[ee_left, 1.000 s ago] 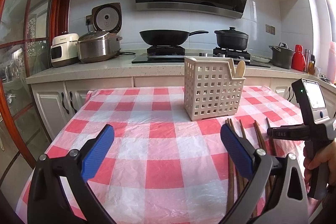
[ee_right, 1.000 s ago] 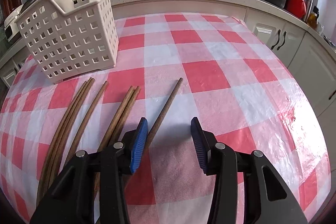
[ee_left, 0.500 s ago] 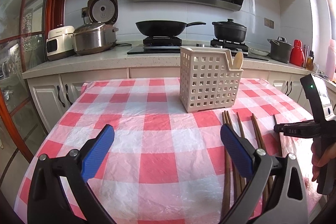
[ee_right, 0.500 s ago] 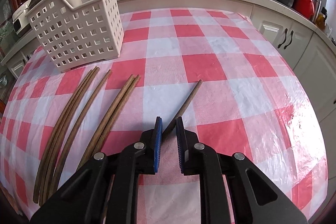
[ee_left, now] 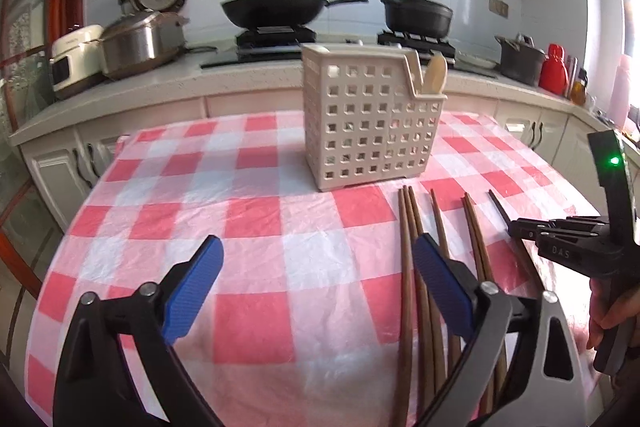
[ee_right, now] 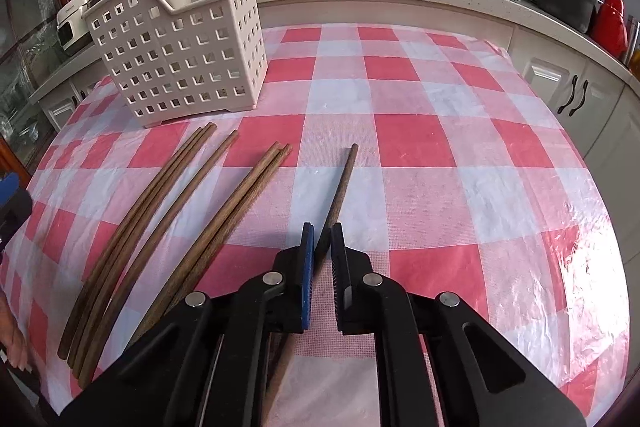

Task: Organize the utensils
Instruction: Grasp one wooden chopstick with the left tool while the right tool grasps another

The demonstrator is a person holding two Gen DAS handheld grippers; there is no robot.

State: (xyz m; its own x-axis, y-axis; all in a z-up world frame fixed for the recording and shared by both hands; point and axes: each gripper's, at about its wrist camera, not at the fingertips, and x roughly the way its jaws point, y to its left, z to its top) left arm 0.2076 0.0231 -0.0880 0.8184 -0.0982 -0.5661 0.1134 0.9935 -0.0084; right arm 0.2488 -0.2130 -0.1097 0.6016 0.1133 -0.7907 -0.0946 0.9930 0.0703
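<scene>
A white perforated utensil basket [ee_left: 368, 131] [ee_right: 180, 59] stands on the red-and-white checked tablecloth [ee_right: 440, 147] with a pale spoon [ee_left: 434, 75] in it. Several brown chopsticks [ee_right: 160, 195] [ee_left: 408, 227] lie side by side in front of it. My right gripper [ee_right: 322, 239] [ee_left: 516, 227] is shut on a single chopstick [ee_right: 340, 187] that lies apart on the right, gripped partway along its length. My left gripper [ee_left: 318, 251] hovers over the cloth. Its jaws are wide and closing, its right finger [ee_left: 436, 279] is above the leftmost chopsticks, and the pads press on nothing.
Behind the table runs a kitchen counter [ee_left: 240, 83] with a stove, a black wok [ee_left: 276, 11], a black pot [ee_left: 416, 15], two rice cookers [ee_left: 140, 43] and a red bottle [ee_left: 554, 69]. White cabinets [ee_right: 560, 87] stand close to the table's right edge.
The right jaws closed from wide apart onto the single chopstick. The left gripper moved right toward the chopsticks and tilted down, and its jaws narrowed slightly.
</scene>
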